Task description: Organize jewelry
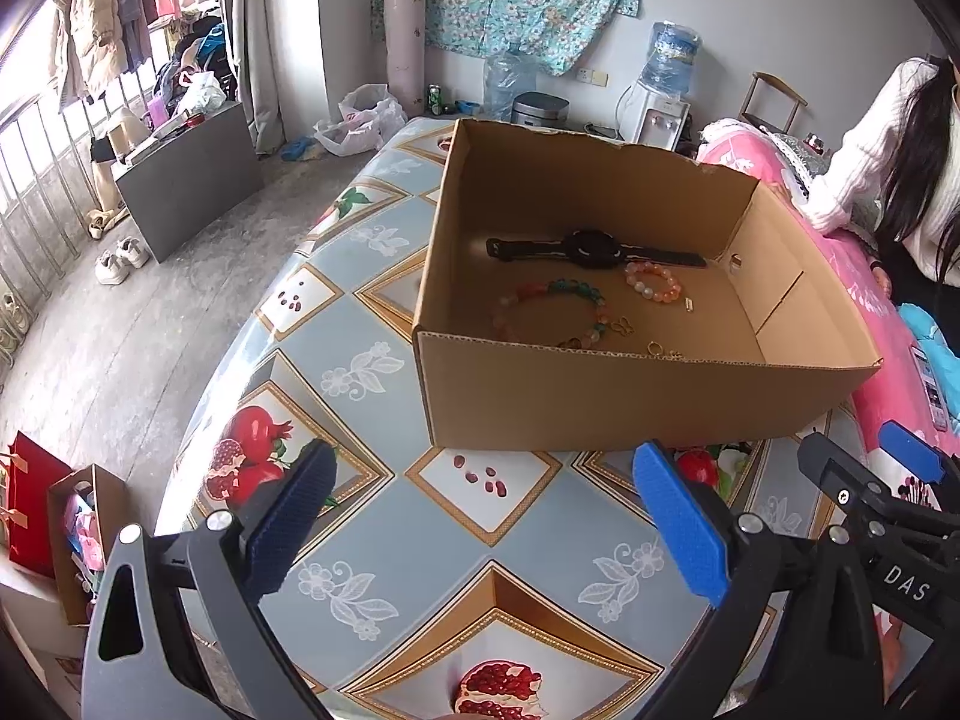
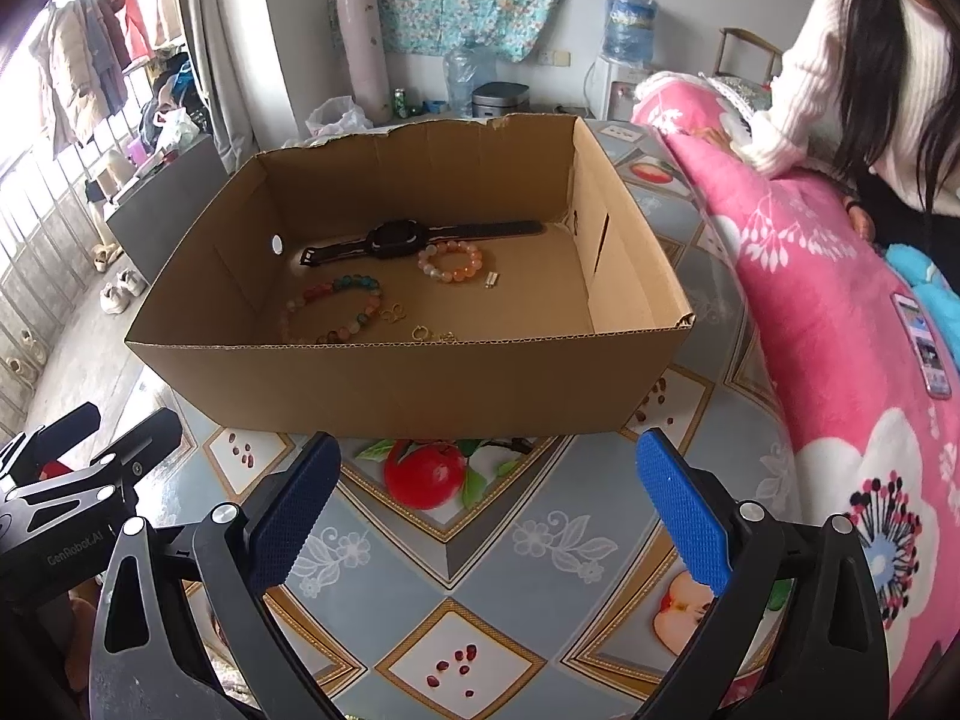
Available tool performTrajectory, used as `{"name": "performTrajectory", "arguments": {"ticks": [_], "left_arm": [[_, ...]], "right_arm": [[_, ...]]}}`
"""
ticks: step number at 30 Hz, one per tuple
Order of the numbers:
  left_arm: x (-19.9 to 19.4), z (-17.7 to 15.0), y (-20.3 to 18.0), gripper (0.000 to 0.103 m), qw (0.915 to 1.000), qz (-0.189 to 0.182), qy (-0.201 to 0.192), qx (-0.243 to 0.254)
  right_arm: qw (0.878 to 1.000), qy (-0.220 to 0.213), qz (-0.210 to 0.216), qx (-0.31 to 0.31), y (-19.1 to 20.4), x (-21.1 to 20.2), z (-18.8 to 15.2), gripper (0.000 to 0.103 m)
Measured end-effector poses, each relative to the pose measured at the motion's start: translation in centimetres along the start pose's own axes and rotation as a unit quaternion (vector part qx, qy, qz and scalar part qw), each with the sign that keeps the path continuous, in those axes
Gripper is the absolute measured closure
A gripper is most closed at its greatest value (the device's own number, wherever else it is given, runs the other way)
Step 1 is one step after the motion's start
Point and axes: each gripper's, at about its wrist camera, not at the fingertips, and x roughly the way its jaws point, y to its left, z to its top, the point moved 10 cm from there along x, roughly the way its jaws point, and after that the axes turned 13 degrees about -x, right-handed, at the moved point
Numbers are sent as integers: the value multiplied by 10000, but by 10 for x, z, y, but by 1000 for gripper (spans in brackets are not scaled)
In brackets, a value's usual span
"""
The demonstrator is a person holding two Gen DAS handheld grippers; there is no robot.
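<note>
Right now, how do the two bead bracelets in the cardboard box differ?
The multicolour bracelet is the larger loop, with green, red and pale beads; the peach bracelet is smaller and all orange-pink. The multicolour bracelet lies nearer the box's front wall, beside small gold pieces; the peach bracelet lies farther back, by the black watch. Both lie flat on the box floor, untouched by either gripper.

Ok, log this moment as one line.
left hand-held gripper open | right hand-held gripper open | watch, bracelets in cardboard box | nothing held

Black-framed left gripper [image 1: 486,516] and right gripper [image 2: 489,510], blue dimpled pads [image 2: 681,510], silver screws; "DAS" lettering at four o'clock.
</note>
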Motion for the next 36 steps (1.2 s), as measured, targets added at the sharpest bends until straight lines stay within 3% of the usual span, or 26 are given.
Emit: {"name": "performTrajectory", "arguments": {"ticks": [36], "left_arm": [[4, 6, -13, 5, 9998, 49, 77, 188]], "right_arm": [[9999, 5, 33, -148, -4, 6, 9, 8]]}}
